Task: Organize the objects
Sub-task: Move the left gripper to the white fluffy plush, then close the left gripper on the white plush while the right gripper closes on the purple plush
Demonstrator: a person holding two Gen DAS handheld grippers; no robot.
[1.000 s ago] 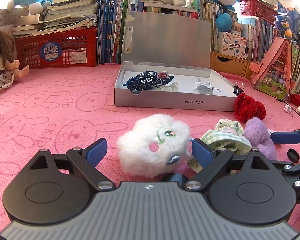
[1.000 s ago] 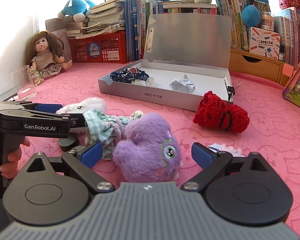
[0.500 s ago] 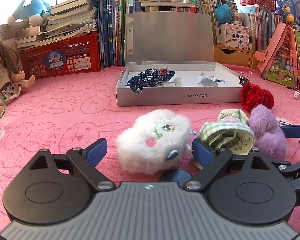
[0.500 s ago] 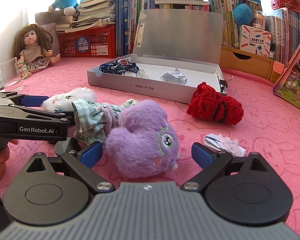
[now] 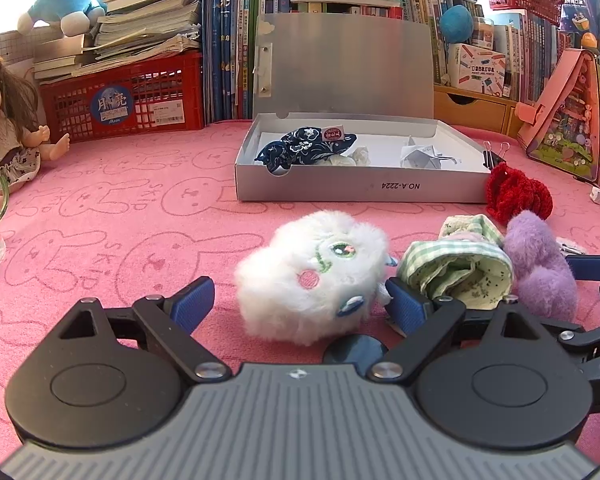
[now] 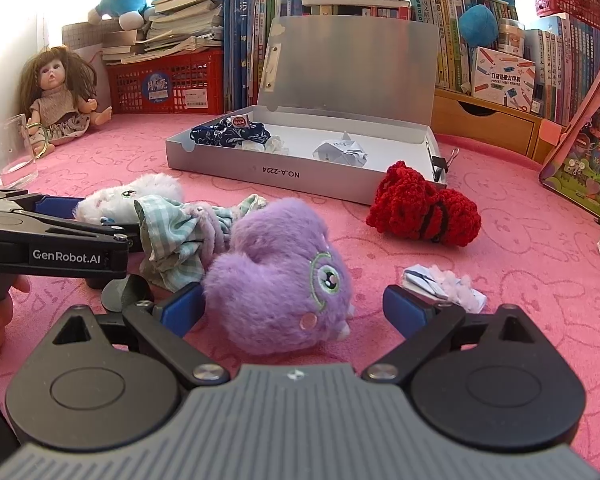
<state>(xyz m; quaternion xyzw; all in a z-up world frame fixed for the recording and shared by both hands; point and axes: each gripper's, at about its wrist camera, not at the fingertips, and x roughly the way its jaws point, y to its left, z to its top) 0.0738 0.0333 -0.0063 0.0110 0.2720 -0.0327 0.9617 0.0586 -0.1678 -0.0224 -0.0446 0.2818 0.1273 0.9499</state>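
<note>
A white plush toy (image 5: 312, 276) lies on the pink mat between the open jaws of my left gripper (image 5: 298, 304); it also shows in the right wrist view (image 6: 128, 200). A purple plush toy (image 6: 284, 276) lies between the open jaws of my right gripper (image 6: 294, 308) and shows in the left wrist view (image 5: 540, 264). A green checked cloth (image 5: 460, 264) lies between the two toys. An open grey box (image 5: 360, 188) stands behind, holding a dark blue floral cloth (image 5: 300, 148) and folded paper (image 5: 420, 156). A red knitted piece (image 6: 424, 208) lies near the box.
A doll (image 6: 60, 96) and a glass mug (image 6: 14, 152) are at the left. A red basket (image 5: 132, 100), books and plush toys line the back. Crumpled paper (image 6: 444, 284) lies right of the purple toy. A pink toy house (image 5: 568, 124) stands at the right.
Both grippers have shifted slightly around their toys, with the view tilting a little. Both stay open and the toys have not been lifted.
</note>
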